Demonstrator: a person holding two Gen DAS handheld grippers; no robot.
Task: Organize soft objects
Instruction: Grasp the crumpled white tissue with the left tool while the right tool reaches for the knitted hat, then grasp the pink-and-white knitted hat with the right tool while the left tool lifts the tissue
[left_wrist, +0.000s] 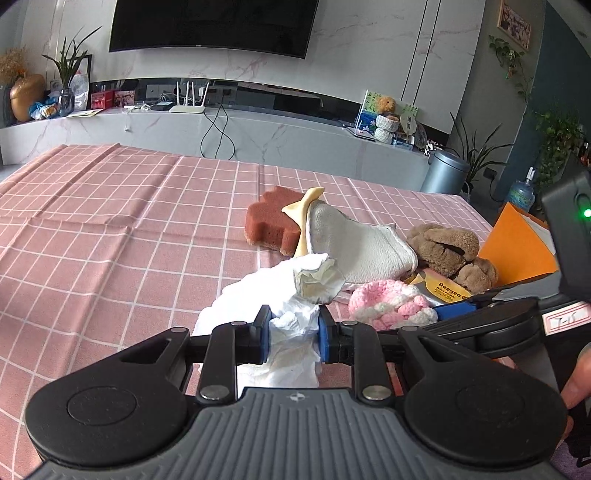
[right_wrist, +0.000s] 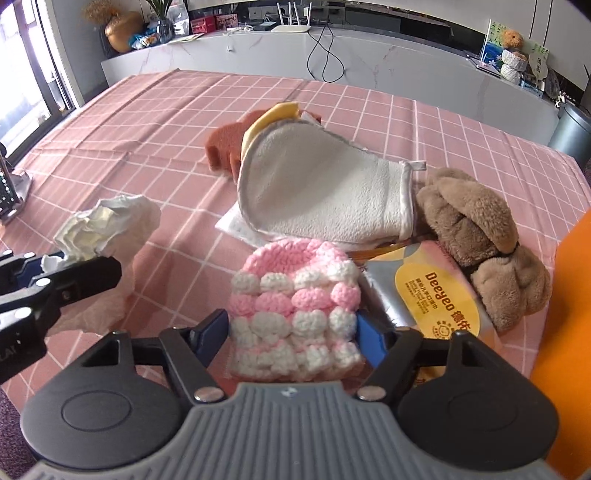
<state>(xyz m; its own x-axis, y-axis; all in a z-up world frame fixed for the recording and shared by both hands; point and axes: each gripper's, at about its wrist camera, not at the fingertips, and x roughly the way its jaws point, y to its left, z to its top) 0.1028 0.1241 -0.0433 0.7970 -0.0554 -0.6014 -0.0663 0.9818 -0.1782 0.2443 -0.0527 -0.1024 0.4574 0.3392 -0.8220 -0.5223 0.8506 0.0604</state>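
Tissue (left_wrist: 291, 328) sits pinched between my left gripper's (left_wrist: 291, 338) blue pads in the left wrist view, lifted over the pink checked tablecloth (left_wrist: 110, 221); beyond it lie a sponge (left_wrist: 271, 221) and a white mitt (left_wrist: 354, 247). From the right wrist, my right gripper (right_wrist: 293, 328) is spread, straddling the pink-and-white knitted hat (right_wrist: 295, 306) without pressing it, beside a brown plush toy (right_wrist: 476, 236).

Pink checked tablecloth (left_wrist: 110, 221), wall television (left_wrist: 214, 26), router (left_wrist: 188, 107), grey bin (left_wrist: 445, 173)
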